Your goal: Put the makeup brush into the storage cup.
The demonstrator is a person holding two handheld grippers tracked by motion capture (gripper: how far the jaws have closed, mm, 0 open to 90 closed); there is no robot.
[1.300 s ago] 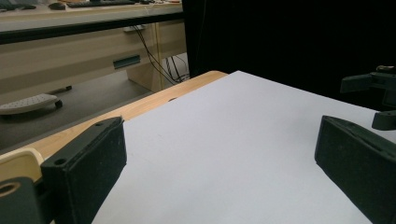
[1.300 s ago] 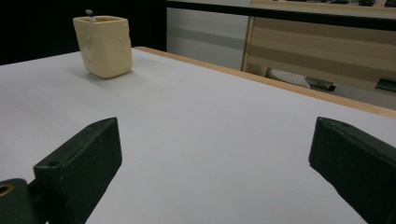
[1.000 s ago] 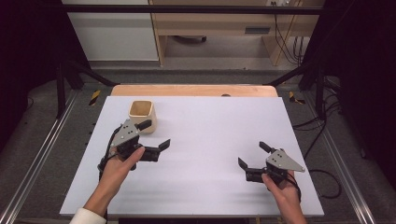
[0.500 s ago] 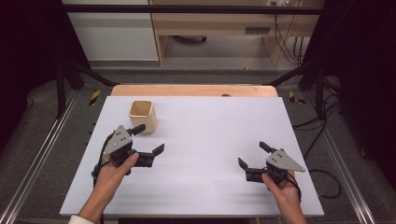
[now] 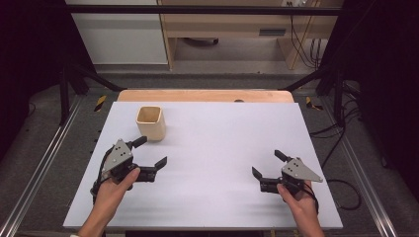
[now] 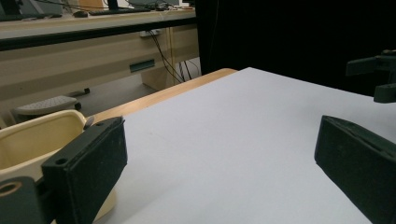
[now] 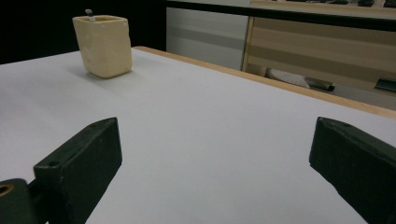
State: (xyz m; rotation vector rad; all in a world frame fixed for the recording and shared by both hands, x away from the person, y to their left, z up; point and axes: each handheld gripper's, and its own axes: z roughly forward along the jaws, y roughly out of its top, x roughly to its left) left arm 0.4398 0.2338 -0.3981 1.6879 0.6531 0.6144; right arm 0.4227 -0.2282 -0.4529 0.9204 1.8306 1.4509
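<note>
A cream square cup (image 5: 150,122) stands upright at the far left of the white tabletop (image 5: 217,133). My left gripper (image 5: 151,152) hovers just in front of the cup, open, with nothing between its jaws. In the left gripper view the cup (image 6: 32,140) sits right behind the left jaw, and that gripper (image 6: 224,158) faces bare table. My right gripper (image 5: 266,163) is open and holds nothing at the near right. In the right gripper view the cup (image 7: 103,44) stands far off, beyond the wide-open gripper (image 7: 215,163).
A wooden strip (image 5: 205,95) borders the table's far edge. Beyond it are a desk and cabinet (image 5: 118,39) and hanging cables (image 5: 301,39). Metal rails (image 5: 44,163) run along both sides. The right gripper (image 6: 380,79) shows far off in the left gripper view.
My left gripper has drawn back from the cup toward the near left, still open. The right gripper has not moved.
</note>
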